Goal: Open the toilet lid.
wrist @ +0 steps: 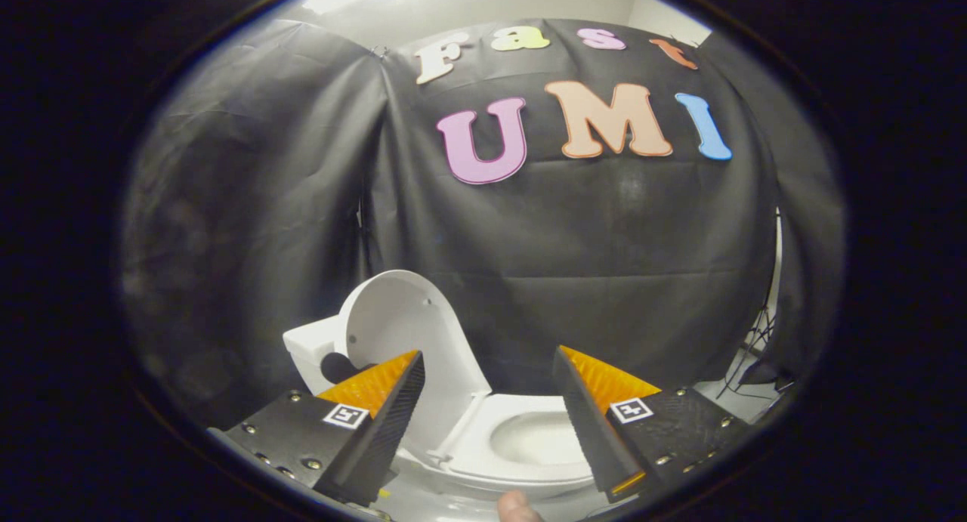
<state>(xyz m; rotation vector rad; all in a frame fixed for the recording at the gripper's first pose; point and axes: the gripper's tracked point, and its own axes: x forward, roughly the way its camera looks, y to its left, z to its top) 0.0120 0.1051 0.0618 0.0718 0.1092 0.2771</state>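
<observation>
We look along the gripper (487,401), whose 2 fingers stand wide apart and hold nothing. Just beyond and below them sits the toilet (521,454), and its lid (412,341) is already raised, standing near upright and leaning back toward the tank (310,352), which shows behind it. The seat (472,450) stays down around the bowl (540,435), which lies open between the fingers. The left finger (393,416) crosses in front of the lower part of the lid; we cannot tell whether it touches it. We judge the opening as done or all but done: the lid looks past its balance point, so what remains is to leave it resting and draw clear. To do that well, we would back the tool straight out along its own line, keeping the fingers spread so neither pad catches the lid's edge and tips it forward. We would also watch the hinge end, which is hidden behind the left finger, for any sign of the lid swinging back. A fingertip (517,507) of the person shows below the fingers, at the near rim. Behind the toilet hangs the black cloth (604,280), with a stand's legs (755,356) off to the right.
</observation>
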